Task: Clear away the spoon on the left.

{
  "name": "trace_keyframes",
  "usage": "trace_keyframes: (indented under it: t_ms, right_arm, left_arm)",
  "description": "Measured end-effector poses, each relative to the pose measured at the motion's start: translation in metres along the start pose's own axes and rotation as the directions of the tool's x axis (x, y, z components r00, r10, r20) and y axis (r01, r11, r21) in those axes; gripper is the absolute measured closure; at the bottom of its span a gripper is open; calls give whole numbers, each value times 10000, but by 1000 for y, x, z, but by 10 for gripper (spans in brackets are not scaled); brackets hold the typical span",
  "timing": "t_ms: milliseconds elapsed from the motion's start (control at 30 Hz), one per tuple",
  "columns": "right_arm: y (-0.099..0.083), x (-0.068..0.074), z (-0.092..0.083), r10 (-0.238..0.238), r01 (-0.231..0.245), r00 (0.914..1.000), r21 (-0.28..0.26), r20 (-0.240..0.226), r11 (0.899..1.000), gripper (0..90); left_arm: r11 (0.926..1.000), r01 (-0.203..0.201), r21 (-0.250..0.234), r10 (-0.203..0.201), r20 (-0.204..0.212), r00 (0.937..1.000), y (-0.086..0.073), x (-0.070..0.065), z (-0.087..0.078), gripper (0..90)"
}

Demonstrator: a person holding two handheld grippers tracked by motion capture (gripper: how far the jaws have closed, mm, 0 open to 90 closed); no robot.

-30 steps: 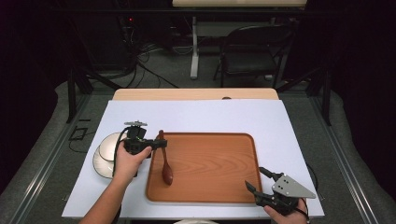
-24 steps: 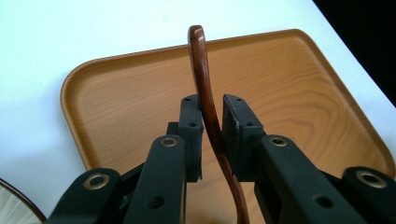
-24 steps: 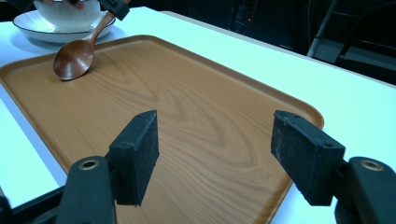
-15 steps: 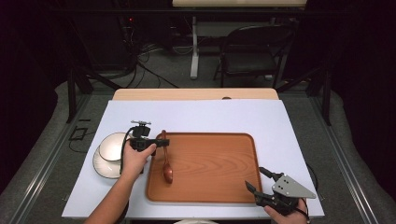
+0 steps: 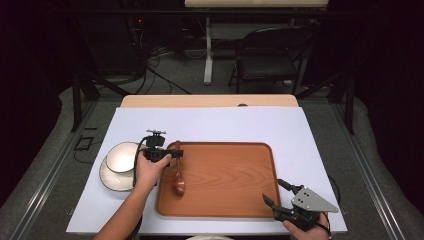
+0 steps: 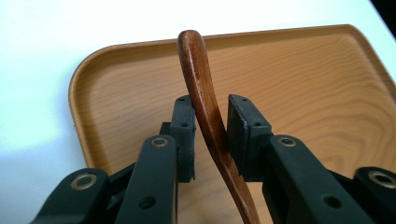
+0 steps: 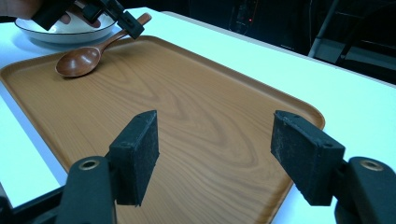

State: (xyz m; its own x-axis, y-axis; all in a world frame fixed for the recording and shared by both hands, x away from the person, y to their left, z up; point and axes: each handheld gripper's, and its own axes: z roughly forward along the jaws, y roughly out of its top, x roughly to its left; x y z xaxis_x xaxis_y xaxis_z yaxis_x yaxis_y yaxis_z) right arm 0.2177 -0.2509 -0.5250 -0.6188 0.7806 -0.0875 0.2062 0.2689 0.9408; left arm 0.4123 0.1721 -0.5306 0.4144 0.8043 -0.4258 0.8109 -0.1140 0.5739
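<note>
A dark wooden spoon [image 5: 179, 187] lies at the left end of the wooden tray [image 5: 225, 180], its bowl on the tray floor and its handle slanting up. My left gripper [image 5: 176, 154] straddles the handle. Its jaws have just been opening. In the left gripper view the handle [image 6: 191, 60] runs between the pads [image 6: 245, 121] with a thin gap on each side, so the left gripper [image 6: 211, 116] is open around it. My right gripper [image 5: 272, 190] hovers open by the tray's near right corner, and nothing is between the right gripper [image 7: 215, 140] and the tray [image 7: 187, 107].
A white bowl [image 5: 122, 157] sits on a white plate [image 5: 112, 177] just left of the tray, close to the left hand. The tray rests on a white board [image 5: 310, 135] covering the table. A chair [image 5: 270, 55] and cables stand beyond the far edge.
The left gripper has sunk a little and shifted slightly right with the spoon, and its jaws have loosened around the handle. The right gripper has stayed put.
</note>
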Motion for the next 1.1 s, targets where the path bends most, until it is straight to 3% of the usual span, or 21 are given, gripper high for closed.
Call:
trace_keyframes:
  t_ms: [267, 600, 867, 1100]
  right_arm:
    - [0, 0, 0, -10, 10, 10000, 4, -18, 10000, 320]
    - [0, 0, 0, 1, -1, 10000, 14, -21, 10000, 320]
    - [0, 0, -1, -4, 4, 10000, -11, -7, 10000, 320]
    - [0, -1, -1, 66, -66, 10000, -47, -19, 10000, 321]
  left_arm:
    - [9998, -18, 204, 31, -633, 9980, -2, -1, 8, 707]
    - [9994, 171, 307, -145, -811, 9966, -5, 0, 14, 666]
    - [9996, 34, 283, -6, -1005, 9949, -6, 0, 14, 594]
    - [9989, -354, 295, 393, -1422, 9891, -6, -4, 12, 487]
